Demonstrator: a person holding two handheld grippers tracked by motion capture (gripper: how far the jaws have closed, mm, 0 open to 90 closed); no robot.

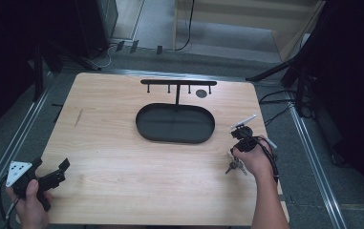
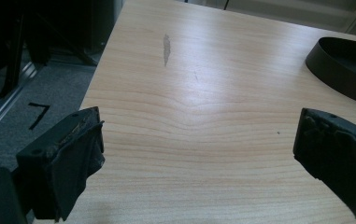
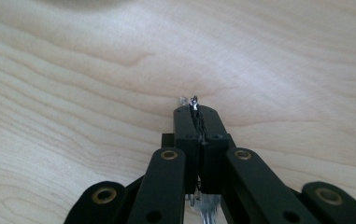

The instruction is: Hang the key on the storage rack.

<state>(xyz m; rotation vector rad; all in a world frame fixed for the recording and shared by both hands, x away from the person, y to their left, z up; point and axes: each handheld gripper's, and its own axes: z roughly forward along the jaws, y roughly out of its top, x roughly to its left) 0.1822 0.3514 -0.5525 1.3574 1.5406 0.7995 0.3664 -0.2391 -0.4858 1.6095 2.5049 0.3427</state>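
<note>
A bunch of keys (image 1: 235, 166) hangs just above the wooden table (image 1: 122, 157) near its right edge. My right gripper (image 1: 235, 155) is shut on it. In the right gripper view the jaws meet, with a sliver of metal ring (image 3: 194, 101) pinched at my right gripper's (image 3: 197, 111) tips and the keys (image 3: 207, 205) dangling below. A black stand with a row of hooks (image 1: 178, 83) rises behind a black oval tray (image 1: 141, 125) at the table's far middle. My left gripper (image 1: 50, 166) rests at the front left corner, jaws wide open and nothing between them (image 2: 198, 128).
The tray's rim (image 2: 344, 70) appears at the upper right of the left gripper view. A small dark round mark (image 1: 201, 93) sits by the stand's right end. Metal rails and dark stands flank the table on the grey floor.
</note>
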